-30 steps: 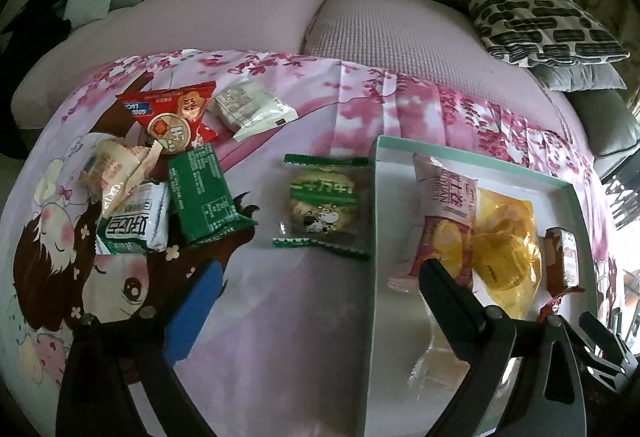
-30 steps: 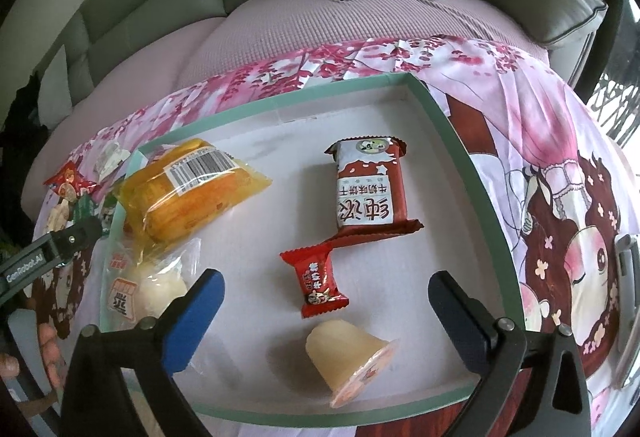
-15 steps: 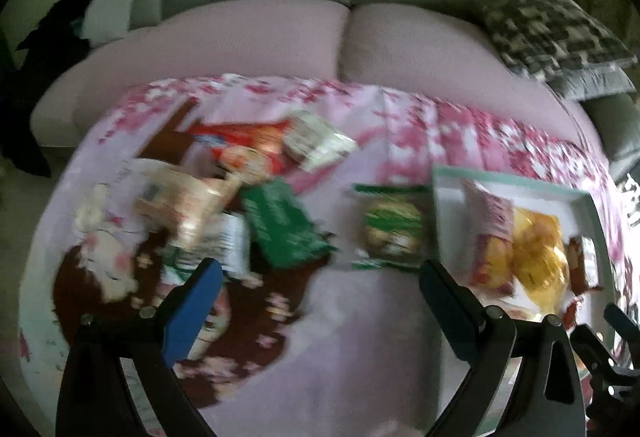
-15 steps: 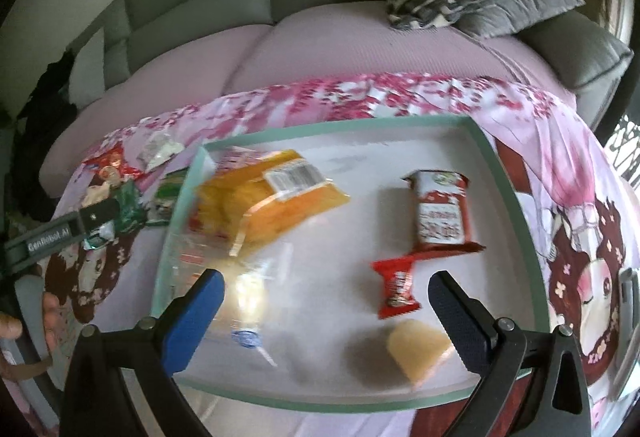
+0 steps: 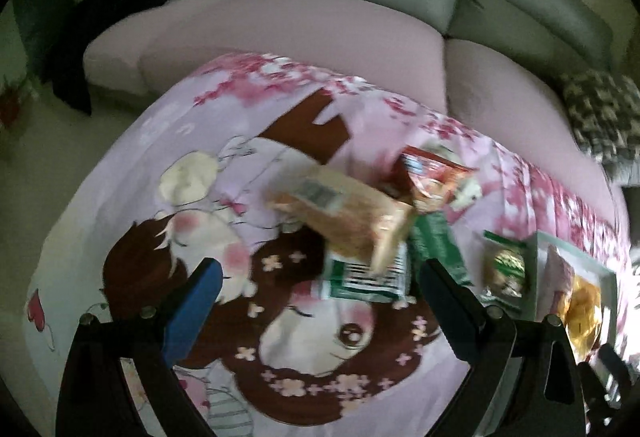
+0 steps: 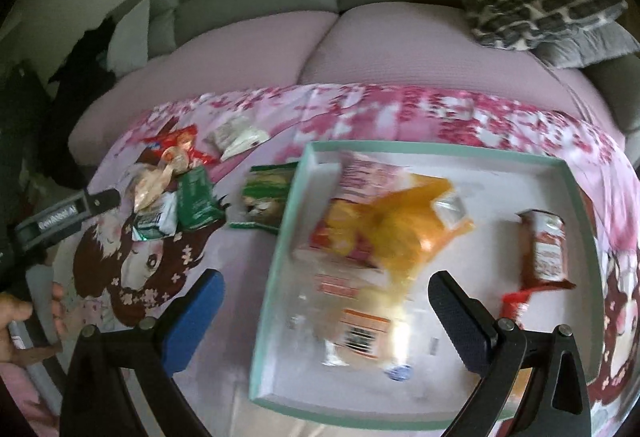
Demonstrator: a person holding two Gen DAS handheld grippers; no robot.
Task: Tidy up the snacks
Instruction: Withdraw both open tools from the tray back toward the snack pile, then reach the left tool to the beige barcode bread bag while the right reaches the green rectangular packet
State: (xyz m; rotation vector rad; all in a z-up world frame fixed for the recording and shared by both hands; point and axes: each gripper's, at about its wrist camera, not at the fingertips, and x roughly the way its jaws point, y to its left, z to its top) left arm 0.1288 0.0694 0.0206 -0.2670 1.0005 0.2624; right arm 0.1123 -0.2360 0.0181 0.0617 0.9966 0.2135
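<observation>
Tools wide apart, empty: left tool (image 5: 316,301), right tool (image 6: 322,311).

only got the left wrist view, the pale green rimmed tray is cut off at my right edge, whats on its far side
observer: A red-and-white wrapped bar lies near the right wall of the pale green rimmed tray.
operator: anything next to it
observer: A small red candy wrapper lies just in front of the bar's near end. It is too blurred to tell if they touch.
operator: is the right gripper carrying anything
observer: No. The right gripper is open with nothing between its fingers, over the tray's left wall.
</observation>
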